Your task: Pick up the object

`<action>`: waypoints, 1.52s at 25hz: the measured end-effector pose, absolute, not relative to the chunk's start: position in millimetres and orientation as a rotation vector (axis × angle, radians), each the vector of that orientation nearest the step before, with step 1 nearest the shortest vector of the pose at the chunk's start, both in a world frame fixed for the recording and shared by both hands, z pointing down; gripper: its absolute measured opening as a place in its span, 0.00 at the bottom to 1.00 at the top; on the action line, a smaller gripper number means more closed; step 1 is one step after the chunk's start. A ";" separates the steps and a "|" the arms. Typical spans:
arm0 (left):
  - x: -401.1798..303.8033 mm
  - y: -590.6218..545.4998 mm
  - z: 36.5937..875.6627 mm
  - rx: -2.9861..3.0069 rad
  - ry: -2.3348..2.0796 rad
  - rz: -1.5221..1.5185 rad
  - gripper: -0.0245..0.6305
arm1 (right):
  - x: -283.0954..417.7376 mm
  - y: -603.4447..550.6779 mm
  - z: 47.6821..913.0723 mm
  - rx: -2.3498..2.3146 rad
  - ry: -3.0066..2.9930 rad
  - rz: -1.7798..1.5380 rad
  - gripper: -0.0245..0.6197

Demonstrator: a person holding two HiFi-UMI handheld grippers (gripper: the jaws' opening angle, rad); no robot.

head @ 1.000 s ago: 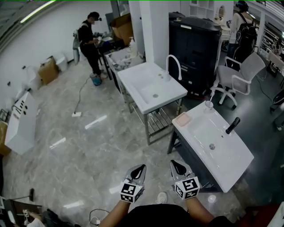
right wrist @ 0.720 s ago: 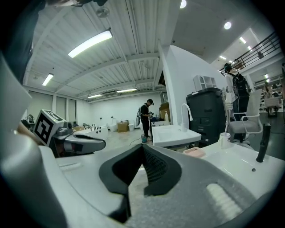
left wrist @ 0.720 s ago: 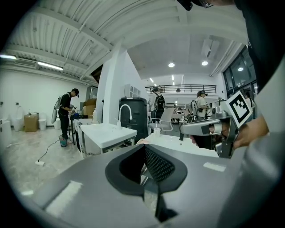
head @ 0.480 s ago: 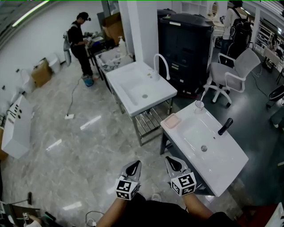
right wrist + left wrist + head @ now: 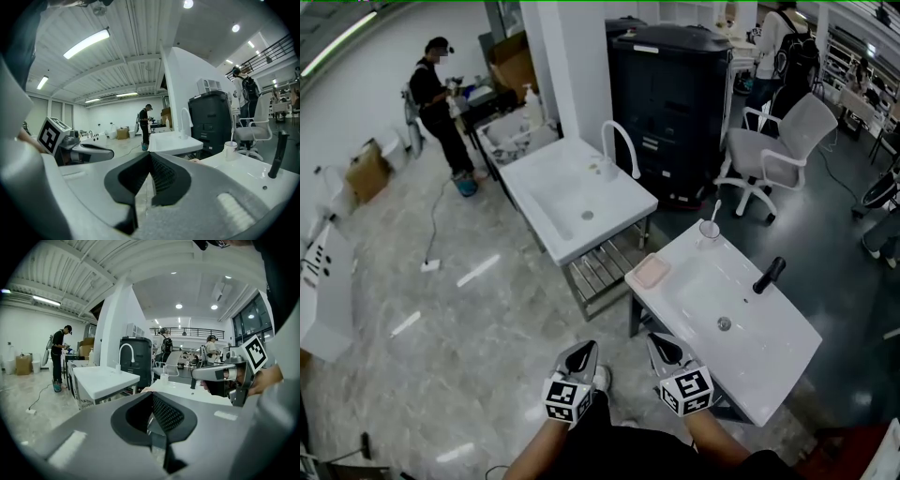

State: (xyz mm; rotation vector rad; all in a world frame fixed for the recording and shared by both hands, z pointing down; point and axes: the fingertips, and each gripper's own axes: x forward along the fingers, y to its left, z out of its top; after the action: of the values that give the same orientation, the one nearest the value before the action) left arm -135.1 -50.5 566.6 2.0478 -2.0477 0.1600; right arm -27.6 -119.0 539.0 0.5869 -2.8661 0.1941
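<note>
Sink counter (image 5: 783,349) has shifted leftward in view, nearer the closed right tongs (image 5: 667,349).

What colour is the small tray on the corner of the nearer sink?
Pale pink; the tray shows best in the head view.

support: white sink top (image 5: 769,367) | on it: pink dish (image 5: 652,272), cup (image 5: 709,230), black faucet (image 5: 769,275)
</note>
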 end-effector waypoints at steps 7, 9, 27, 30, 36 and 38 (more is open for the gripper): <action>-164.6 -110.0 557.8 2.144 -1.963 0.202 0.07 | -52.6 -169.2 529.3 0.707 -2.846 0.180 0.04; -172.8 -125.7 554.2 2.174 -1.940 0.213 0.07 | -60.8 -181.3 525.6 0.738 -2.842 0.167 0.04; -213.8 -214.7 557.3 2.361 -1.696 0.237 0.07 | -97.6 -236.0 528.0 0.993 -2.712 0.134 0.04; -214.5 -225.9 559.3 2.383 -1.659 0.234 0.07 | -95.2 -240.9 531.1 1.036 -2.682 0.143 0.04; -211.0 -241.7 567.9 2.433 -1.570 0.248 0.07 | -83.3 -253.2 540.3 1.120 -2.614 0.144 0.04; -209.7 -244.6 568.7 2.451 -1.536 0.262 0.07 | -79.6 -258.7 540.3 1.158 -2.595 0.158 0.04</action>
State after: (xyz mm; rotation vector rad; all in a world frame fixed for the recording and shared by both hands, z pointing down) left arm -209.7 -244.6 568.7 2.4515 -1.5356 0.2619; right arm -79.6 -258.7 540.3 1.1584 -2.5947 0.1576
